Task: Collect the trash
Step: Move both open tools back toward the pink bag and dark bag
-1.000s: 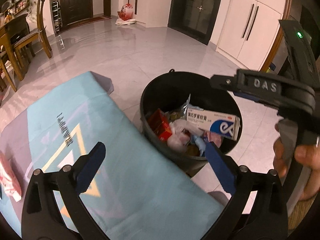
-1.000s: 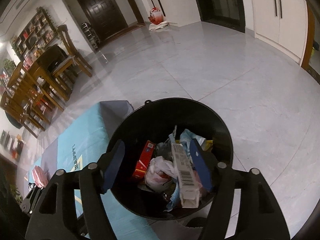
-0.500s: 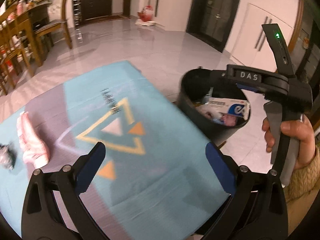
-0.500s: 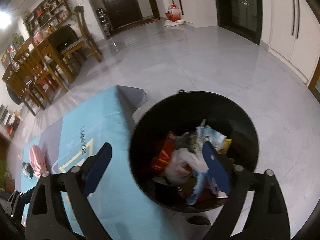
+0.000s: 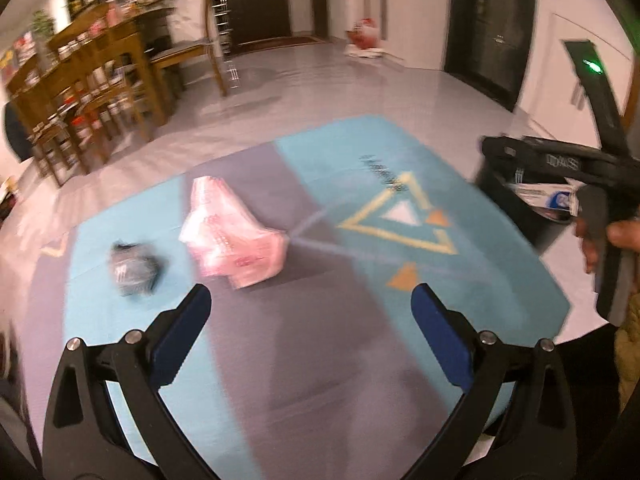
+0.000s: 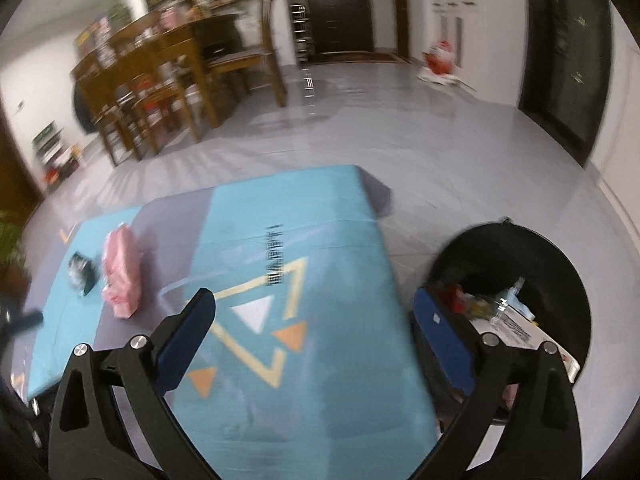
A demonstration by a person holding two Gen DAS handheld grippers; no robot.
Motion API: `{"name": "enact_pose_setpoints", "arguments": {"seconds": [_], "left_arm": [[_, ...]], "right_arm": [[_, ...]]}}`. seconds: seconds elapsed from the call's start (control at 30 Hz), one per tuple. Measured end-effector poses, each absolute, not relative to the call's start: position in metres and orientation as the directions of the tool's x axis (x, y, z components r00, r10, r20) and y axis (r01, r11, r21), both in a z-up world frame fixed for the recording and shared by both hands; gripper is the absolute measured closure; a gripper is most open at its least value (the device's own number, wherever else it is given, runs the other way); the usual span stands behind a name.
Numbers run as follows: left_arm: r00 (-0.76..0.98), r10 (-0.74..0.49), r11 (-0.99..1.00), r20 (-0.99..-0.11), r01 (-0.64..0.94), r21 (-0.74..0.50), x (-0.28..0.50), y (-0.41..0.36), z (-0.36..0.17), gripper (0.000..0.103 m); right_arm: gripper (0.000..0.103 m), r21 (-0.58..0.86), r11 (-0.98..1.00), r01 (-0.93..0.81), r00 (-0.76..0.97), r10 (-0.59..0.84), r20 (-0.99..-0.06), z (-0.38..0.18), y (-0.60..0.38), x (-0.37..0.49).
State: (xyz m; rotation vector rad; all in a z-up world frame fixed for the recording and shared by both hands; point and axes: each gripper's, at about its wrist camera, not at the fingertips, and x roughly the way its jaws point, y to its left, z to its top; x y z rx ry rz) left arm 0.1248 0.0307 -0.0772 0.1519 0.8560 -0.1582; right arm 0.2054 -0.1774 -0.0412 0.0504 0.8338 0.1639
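Both the left gripper [image 5: 310, 316] and right gripper [image 6: 314, 326] hold jaws spread wide.

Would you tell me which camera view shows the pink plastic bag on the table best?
The left wrist view: the pink plastic bag lies large and near the centre, just beyond the open left gripper. The right wrist view shows it small and blurred at the left.

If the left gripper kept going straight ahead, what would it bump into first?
Probably the pink wrapper on the blue mat; the left gripper, jaws open, points just right of it, so maybe bare mat.
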Motion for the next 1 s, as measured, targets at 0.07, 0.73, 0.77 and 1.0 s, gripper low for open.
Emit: {"name": "enact_pose_setpoints", "arguments": {"seconds": [0.07, 0.73, 0.77, 1.0], "left_arm": [[0.651, -0.040, 0.988, -0.758, 0.137, 0.066, 0.127, 0.057, -0.076, 0.003], [0.620, -0.023, 0.928, -0.784, -0.278, -0.247, 0.154, 0.246, -0.088, 0.003], [0.616, -0.038, 0.924, -0.787, -0.279, -0.263, 0.151, 0.247, -0.093, 0.003], [0.581, -0.027, 0.945, -0.814, -0.250, -0.210, 0.165, 0.238, -0.115, 0.003]], "right_arm": [[0.005, 0.103, 0.981, -0.166, 0.654, 0.188, -0.732, -0.042, -0.161, 0.205], [0.005, 0.147, 0.884, -0.444, 0.485, 0.375, -0.790, -0.077, -0.017, 0.206], [0.005, 0.150, 0.876, -0.458, 0.473, 0.383, -0.794, -0.079, -0.014, 0.205], [0.005, 0.141, 0.840, -0.524, 0.451, 0.415, -0.790, -0.081, 0.010, 0.204]]}}
